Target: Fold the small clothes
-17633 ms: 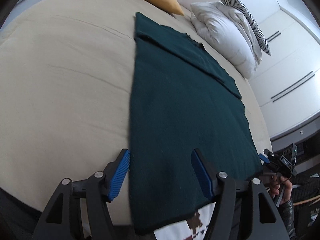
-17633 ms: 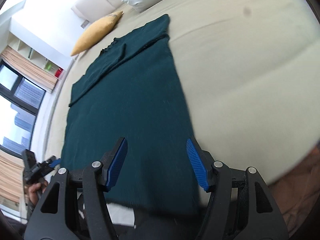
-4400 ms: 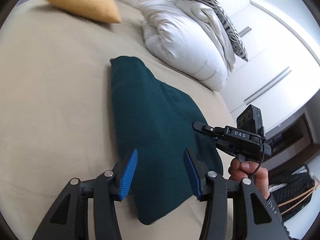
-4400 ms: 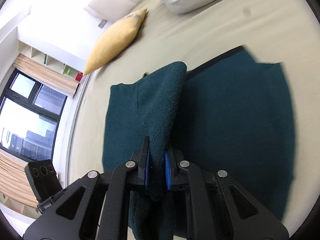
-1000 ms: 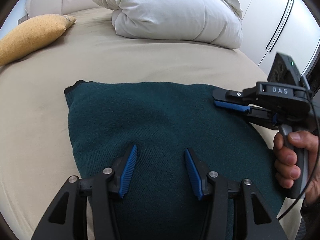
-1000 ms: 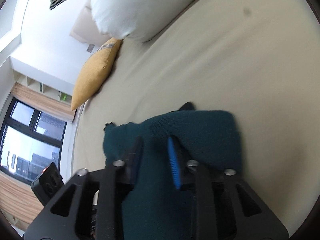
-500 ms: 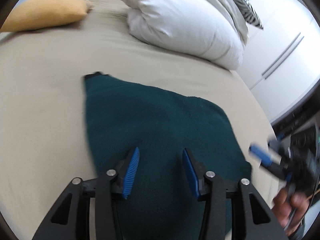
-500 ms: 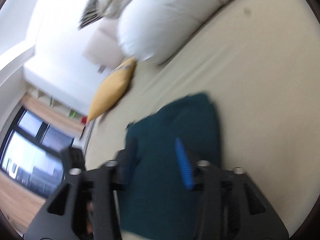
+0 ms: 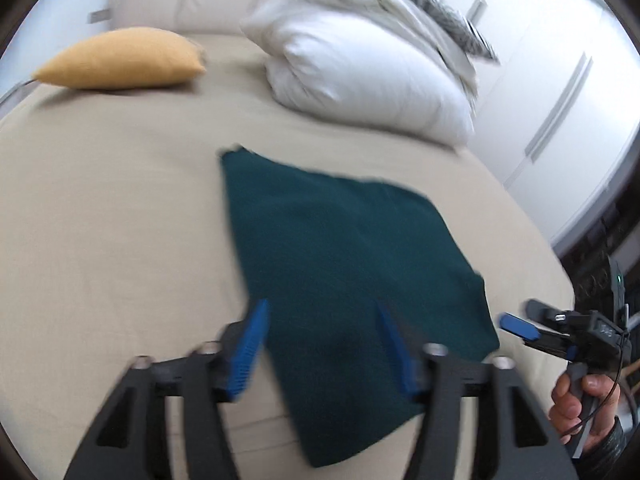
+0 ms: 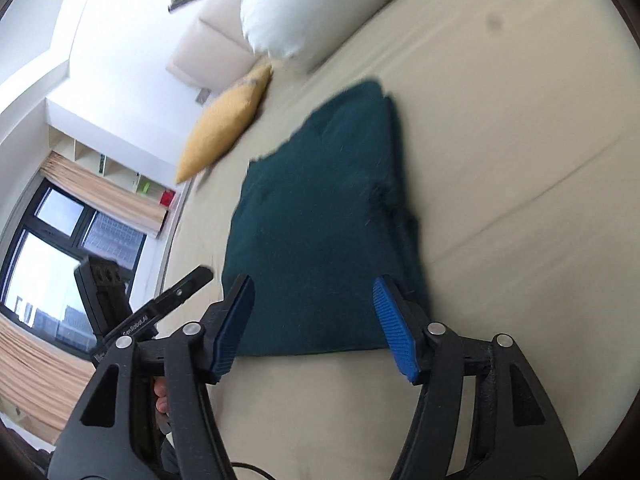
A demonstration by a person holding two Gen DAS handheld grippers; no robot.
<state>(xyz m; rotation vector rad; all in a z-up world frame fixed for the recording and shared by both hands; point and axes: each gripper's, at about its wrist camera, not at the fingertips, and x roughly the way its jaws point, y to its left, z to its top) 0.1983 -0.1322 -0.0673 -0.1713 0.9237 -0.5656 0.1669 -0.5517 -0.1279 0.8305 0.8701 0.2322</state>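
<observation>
Nearest, both tongs hang with blue pads spread apart, gripping nothing: the left tongs [image 9: 322, 346] over the near left part of the folded green garment [image 9: 340, 256], the right tongs [image 10: 314, 326] just short of its near edge, so neither is clearly closer. The garment lies flat on the bed [image 9: 100, 240], toward the foot edge, its long axis running away toward the headboard. Beyond it sit a yellow cushion [image 9: 120, 58] and white pillows [image 9: 360, 68].

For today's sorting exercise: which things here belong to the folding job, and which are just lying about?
Part of the job:
green garment, folded on the bed
left gripper, open
right gripper, open

Just lying about:
yellow cushion
white pillow
striped pillow
</observation>
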